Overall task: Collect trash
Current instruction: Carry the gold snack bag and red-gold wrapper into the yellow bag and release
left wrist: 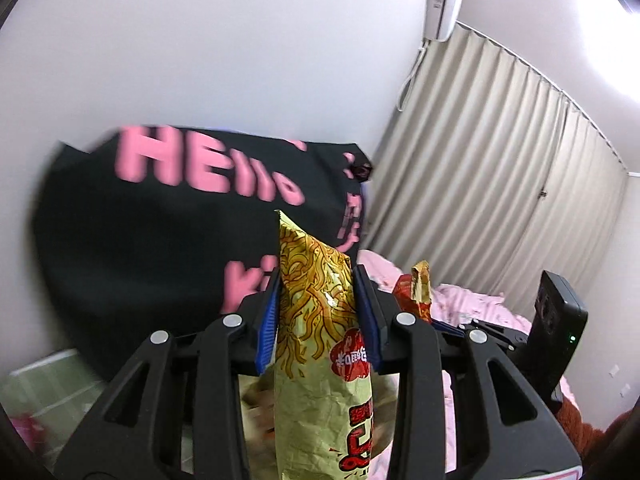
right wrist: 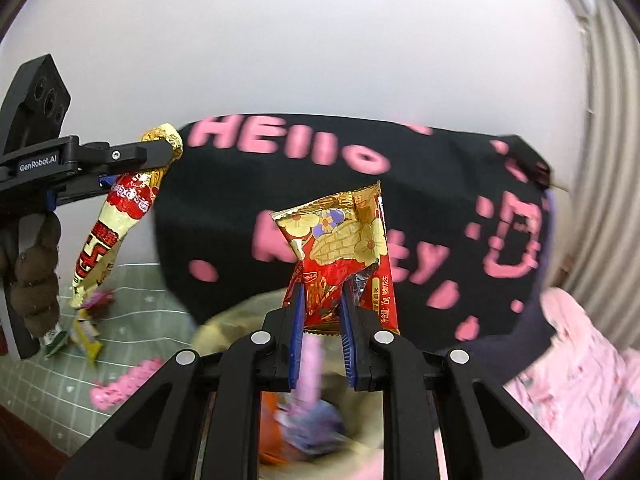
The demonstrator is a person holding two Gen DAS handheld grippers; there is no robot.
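The left gripper (left wrist: 316, 320) is clamped on a gold noodle packet (left wrist: 320, 320) standing upright between its blue pads. The right gripper (right wrist: 322, 336) pinches a red peanut wrapper (right wrist: 344, 256) the same way. Both are raised side by side before a black cushion (right wrist: 400, 208), pointing slightly downward.

noodle packet (left wrist: 316, 320) left of peanut packet (right wrist: 344, 256), cushion (right wrist: 360, 220) behind.
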